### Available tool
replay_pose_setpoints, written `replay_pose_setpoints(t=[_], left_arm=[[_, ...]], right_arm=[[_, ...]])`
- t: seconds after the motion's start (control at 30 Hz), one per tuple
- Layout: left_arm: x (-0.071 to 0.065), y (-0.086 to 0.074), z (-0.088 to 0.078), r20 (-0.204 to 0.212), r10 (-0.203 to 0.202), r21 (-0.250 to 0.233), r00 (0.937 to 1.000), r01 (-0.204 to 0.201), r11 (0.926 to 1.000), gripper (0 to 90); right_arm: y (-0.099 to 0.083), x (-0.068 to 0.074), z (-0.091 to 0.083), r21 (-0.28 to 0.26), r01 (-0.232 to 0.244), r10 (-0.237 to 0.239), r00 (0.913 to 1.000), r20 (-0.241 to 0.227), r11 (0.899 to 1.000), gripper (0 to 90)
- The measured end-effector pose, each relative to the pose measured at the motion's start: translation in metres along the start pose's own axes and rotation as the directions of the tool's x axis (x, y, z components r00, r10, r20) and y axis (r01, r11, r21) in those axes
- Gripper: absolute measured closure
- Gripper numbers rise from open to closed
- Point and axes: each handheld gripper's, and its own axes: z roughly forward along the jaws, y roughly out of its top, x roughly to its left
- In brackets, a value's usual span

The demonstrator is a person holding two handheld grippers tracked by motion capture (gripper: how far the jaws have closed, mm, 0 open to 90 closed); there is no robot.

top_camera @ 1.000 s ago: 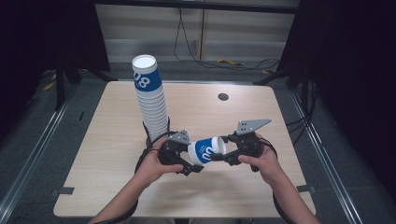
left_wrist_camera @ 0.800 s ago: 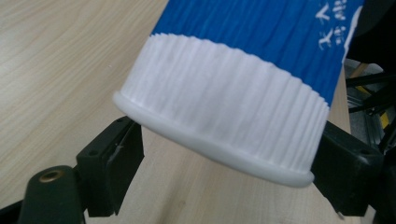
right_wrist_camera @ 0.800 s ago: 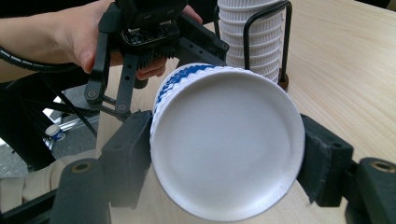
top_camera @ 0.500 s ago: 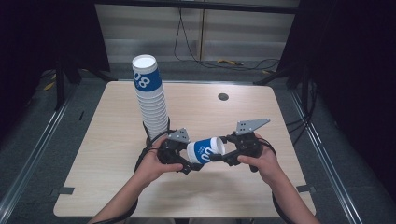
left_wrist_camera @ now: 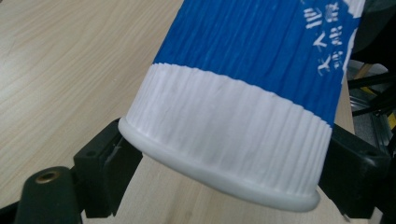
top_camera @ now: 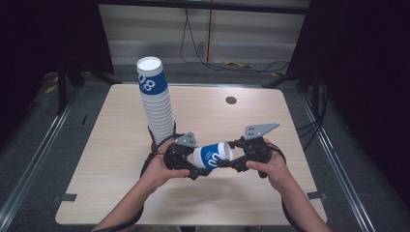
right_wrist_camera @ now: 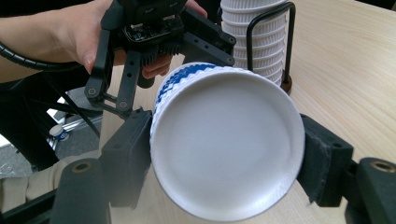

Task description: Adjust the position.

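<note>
Blue-and-white ribbed cup (top_camera: pixel 212 155) with white lettering; pale wood-grain table (top_camera: pixel 270 116).

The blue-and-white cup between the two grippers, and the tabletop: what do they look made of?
Cup: likely paper, matte, with fine vertical ribbing and a rolled white rim; foam cannot be ruled out.
Tabletop: pale wood or wood-look laminate, smooth with low sheen; grain streaks show.

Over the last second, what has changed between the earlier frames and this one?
Little has visibly changed. The left gripper, at the rim end of the blue and white paper cup, has just been opening its jaws, with the rim between them. The right gripper stays clamped on the cup's base end. Both hands, the cup held above the table and the tall cup stack stayed where they were.
</note>
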Motion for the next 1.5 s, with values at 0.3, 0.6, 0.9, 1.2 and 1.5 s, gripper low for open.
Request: replay_pose_setpoints(t=[0.3, 0.6, 0.9, 1.2, 1.5], left_arm=[[0.0011, -0.0001, 0.0022, -0.003, 0.005, 0.000, 1.0000, -0.005, 1.0000, 12.9], [0.0018, 0.0016, 0.0010, -0.014, 0.022, -0.001, 0.9997, -0.022, 0.9998, 11.4], [0.0024, 0.0012, 0.0003, -0.014, 0.029, -0.005, 0.9995, -0.029, 0.9996, 10.4], [0.0026, 0.0009, -0.0004, -0.012, 0.055, -0.016, 0.9984, -0.055, 0.9983, 11.2], [0.0005, 0.0036, -0.0049, -0.022, 0.097, -0.016, 0.9950, -0.098, 0.9951, 16.7]], right_arm=[[-0.0012, -0.0014, 0.0005, 0.002, -0.004, 0.004, 1.0000, -0.005, 1.000, 27.8], [0.0003, -0.0025, 0.0012, 0.000, -0.008, 0.008, 1.0000, -0.006, 1.000, 27.8], [0.0015, -0.0026, 0.0023, 0.003, -0.008, 0.008, 0.9999, -0.012, 1.000, 27.8], [0.0014, -0.0027, 0.0037, 0.002, -0.011, 0.011, 0.9998, -0.017, 1.000, 27.8], [0.0005, -0.0039, 0.0025, -0.011, -0.016, 0.016, 0.9997, -0.020, 1.000, 27.8]])
